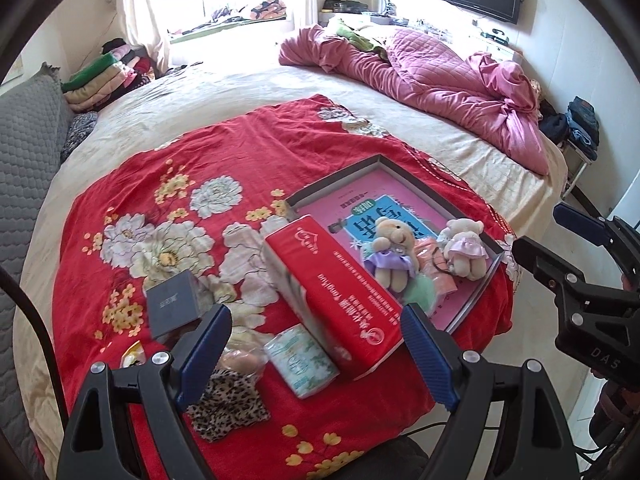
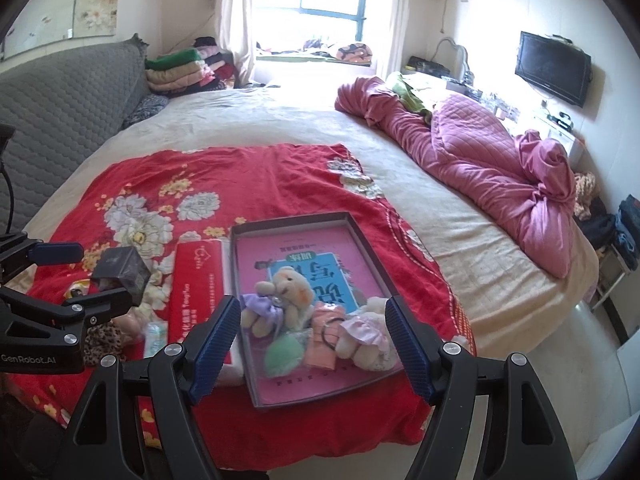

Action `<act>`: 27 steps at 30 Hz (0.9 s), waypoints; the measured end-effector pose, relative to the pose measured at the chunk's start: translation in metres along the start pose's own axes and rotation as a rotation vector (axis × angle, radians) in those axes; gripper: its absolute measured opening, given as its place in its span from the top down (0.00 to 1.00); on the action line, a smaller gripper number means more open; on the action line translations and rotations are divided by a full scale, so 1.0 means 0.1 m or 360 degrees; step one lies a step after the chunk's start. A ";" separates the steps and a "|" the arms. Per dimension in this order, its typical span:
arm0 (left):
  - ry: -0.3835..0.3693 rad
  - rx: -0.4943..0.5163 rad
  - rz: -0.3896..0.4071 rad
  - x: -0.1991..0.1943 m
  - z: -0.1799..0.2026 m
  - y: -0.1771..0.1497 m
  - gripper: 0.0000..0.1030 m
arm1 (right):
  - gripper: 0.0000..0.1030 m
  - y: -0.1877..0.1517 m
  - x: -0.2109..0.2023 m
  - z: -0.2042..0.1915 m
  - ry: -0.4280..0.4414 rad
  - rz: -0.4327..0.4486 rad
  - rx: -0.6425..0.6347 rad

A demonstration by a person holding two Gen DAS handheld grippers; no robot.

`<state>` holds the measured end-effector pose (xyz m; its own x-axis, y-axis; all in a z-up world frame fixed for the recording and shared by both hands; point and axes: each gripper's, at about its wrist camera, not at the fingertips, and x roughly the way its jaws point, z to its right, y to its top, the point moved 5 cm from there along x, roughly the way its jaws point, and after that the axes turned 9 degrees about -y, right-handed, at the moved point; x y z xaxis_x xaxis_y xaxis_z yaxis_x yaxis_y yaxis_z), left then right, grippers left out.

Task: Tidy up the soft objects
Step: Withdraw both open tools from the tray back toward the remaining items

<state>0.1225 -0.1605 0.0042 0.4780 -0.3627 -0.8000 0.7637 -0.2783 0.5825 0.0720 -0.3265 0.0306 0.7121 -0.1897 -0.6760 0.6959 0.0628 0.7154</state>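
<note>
A shallow grey tray [image 1: 340, 182] [image 2: 288, 220] with a pink liner lies on a red floral cloth [image 1: 200, 152] [image 2: 240, 172]. In it lie a teddy bear in a purple dress [image 1: 390, 254] [image 2: 280, 292], a pale bear in a pink dress [image 1: 466, 248] [image 2: 366, 336], a green pompom [image 1: 420, 292] [image 2: 282, 354] and a pink cloth [image 2: 326, 334]. My left gripper [image 1: 316, 360] is open and empty above a red tissue pack [image 1: 340, 292] [image 2: 196, 292], a small patterned tissue pack [image 1: 300, 360] and a leopard-print cloth [image 1: 228, 404]. My right gripper [image 2: 310, 348] is open and empty, hovering over the tray's near end.
A dark grey box [image 1: 174, 302] [image 2: 122, 272] stands left of the red pack. A crumpled pink quilt [image 1: 440, 80] [image 2: 480, 168] lies at the far right of the bed. Folded clothes [image 1: 104, 76] are stacked at the far left by a grey headboard [image 2: 60, 96].
</note>
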 end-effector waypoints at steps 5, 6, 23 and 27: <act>0.0027 -0.0026 0.0009 -0.09 -0.13 -0.07 0.17 | 0.26 0.04 -0.04 -0.14 0.0027 0.0019 -0.0035; 0.0031 -0.0030 0.0009 -0.10 -0.16 -0.08 0.17 | 0.26 0.05 -0.05 -0.17 0.0032 0.0024 -0.0044; 0.0119 -0.0200 0.0024 -0.35 -0.79 -0.35 0.17 | 0.26 0.14 -0.16 -0.90 0.0164 0.0070 -0.0226; 0.0139 -0.0260 0.0044 -0.45 -1.00 -0.42 0.17 | 0.26 0.14 -0.18 -1.04 0.0189 0.0077 -0.0262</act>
<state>0.1124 -0.0437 0.0018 0.5303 -0.2874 -0.7976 0.8067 -0.1183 0.5790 0.0786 -0.2200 0.0344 0.7442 -0.0666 -0.6646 0.6596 0.2301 0.7155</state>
